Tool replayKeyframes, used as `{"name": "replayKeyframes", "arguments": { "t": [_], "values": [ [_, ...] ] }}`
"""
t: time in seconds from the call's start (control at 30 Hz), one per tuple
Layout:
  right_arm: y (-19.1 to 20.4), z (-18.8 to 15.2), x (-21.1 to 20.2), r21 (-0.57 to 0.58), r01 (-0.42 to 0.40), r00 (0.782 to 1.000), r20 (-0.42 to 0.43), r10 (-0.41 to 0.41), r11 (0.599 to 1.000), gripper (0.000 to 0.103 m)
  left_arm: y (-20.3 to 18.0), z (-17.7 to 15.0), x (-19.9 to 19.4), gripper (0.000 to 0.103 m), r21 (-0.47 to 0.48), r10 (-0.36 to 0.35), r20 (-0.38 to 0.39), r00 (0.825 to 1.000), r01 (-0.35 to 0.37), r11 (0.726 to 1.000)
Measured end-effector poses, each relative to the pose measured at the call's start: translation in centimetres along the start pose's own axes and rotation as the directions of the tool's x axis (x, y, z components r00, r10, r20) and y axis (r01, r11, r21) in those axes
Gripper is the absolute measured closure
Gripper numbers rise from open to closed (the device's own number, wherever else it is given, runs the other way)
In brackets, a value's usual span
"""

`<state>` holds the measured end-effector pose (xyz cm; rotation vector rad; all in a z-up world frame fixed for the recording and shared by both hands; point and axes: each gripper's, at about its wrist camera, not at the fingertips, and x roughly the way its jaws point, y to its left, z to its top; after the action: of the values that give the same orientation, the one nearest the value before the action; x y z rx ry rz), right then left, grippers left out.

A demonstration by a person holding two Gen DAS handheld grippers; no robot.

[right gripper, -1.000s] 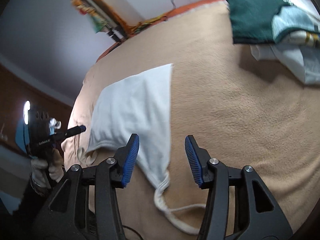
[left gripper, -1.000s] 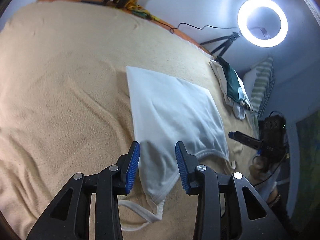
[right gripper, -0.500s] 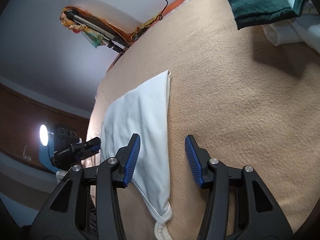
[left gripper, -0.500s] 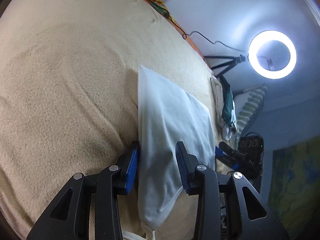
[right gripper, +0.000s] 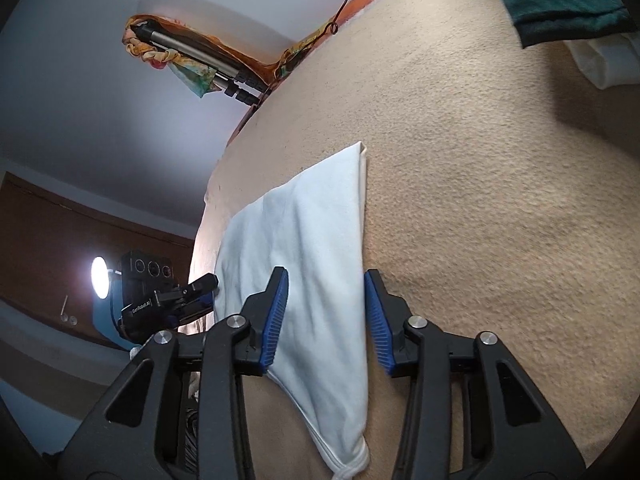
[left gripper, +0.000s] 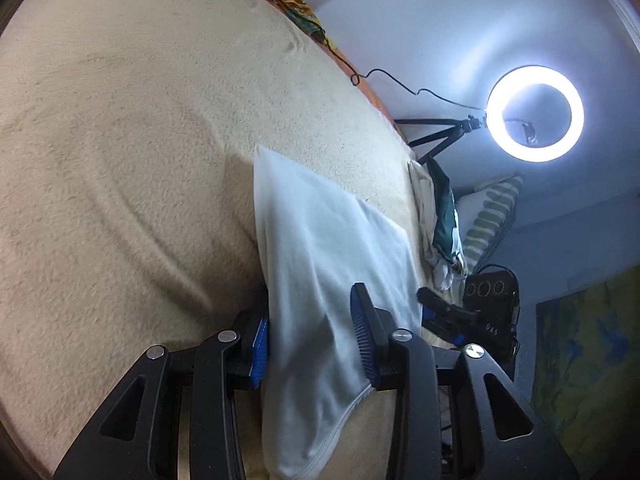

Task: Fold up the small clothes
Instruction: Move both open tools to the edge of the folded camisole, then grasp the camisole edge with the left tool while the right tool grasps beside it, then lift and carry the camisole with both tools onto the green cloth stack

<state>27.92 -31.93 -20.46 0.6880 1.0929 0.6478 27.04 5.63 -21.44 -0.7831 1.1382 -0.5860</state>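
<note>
White tank top (left gripper: pixel 332 280) on blanket (left gripper: pixel 120 160): left tool (left gripper: pixel 310 338) and right tool (right gripper: pixel 326 320), both agape, have dropped to straddle its edges; we judge pinching imminent.

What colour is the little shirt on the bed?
White shirt, clearest in the right wrist view.

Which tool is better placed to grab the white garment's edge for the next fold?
Probably the left tool: its open fingers straddle the white garment, whose edge looks lifted between them. The right tool is also open astride its side, but there the cloth lies flat on the blanket.
</note>
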Motion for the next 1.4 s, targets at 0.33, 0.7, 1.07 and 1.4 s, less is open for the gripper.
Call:
{"name": "replayKeyframes", "arguments": {
  "t": [0.33, 0.7, 1.07, 1.4],
  "values": [
    [2.9, -0.3, 0.0, -0.124, 0.137, 0.990, 0.045, -0.132, 0.983, 0.093, -3.3, -0.6, -0.1, 0.095, 0.154, 0.120, 0.063, 0.991, -0.129, 0.980],
    [8.4, -1.8, -3.3, -0.296, 0.276, 0.957, 0.179, -0.231, 0.915, 0.095, -9.7, -2.4, -0.7, 0.095, 0.340, 0.142, 0.136, 0.981, -0.180, 0.923],
    [8.2, -1.5, -11.0, -0.254, 0.332, 0.912, 0.332, -0.240, 0.909, 0.095, -15.7, -2.0, 2.8, 0.096, 0.447, 0.057, 0.114, 0.992, -0.102, 0.889],
    [5.8, 0.6, -17.4, -0.200, 0.451, 0.841, 0.422, -0.339, 0.870, 0.095, -21.5, -1.1, 8.3, 0.096, 0.518, 0.002, 0.077, 0.997, -0.042, 0.855]
  ]
}}
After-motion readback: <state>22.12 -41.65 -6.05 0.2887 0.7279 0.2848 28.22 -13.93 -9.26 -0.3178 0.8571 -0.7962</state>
